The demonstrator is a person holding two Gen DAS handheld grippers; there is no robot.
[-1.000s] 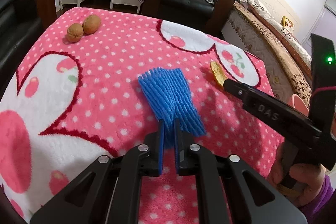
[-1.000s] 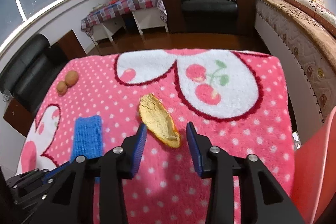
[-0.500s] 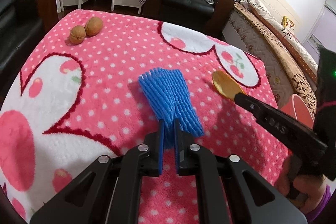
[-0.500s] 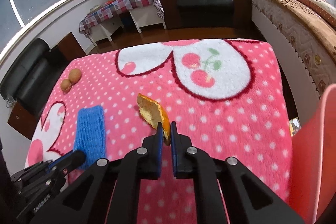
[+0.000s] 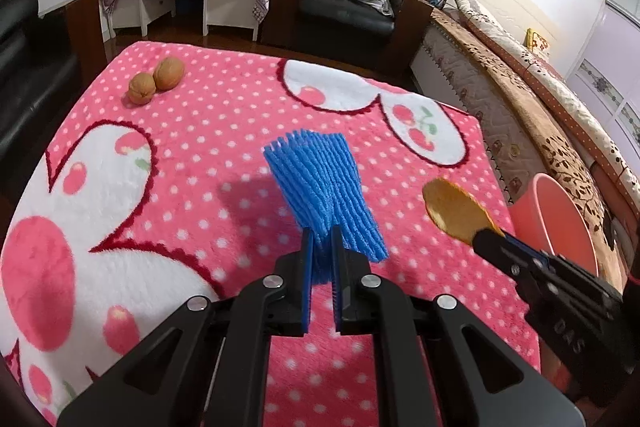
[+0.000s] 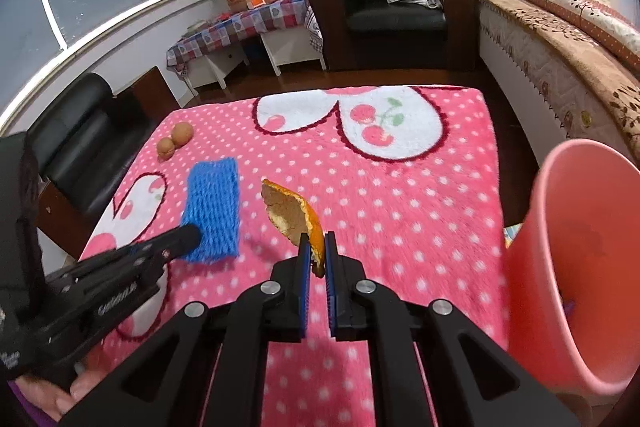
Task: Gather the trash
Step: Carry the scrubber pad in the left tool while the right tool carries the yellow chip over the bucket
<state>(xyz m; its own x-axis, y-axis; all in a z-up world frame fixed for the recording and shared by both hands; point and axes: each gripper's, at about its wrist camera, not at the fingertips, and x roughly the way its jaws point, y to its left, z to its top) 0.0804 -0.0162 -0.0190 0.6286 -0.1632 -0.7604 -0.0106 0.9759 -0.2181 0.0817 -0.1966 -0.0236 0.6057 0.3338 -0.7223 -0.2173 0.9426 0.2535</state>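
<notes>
Jaws clamp foam net (image 5: 320,187) (L), orange peel (image 6: 294,215) (R).

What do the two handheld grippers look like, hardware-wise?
Both are matte black, with angular cut-out linkage arms and silver pivot bolts. The left gripper and right gripper have flat fingers faced with ribbed blue pads. Pale lettering is printed on each body. A purple sleeve shows at the left hand.

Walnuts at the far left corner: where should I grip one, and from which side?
Both grippers are full now. Later, take the nearer walnut across its round middle, coming from above. It touches the other walnut, so probably set the fingers on the sides facing away from that contact, not in the seam between them.
</notes>
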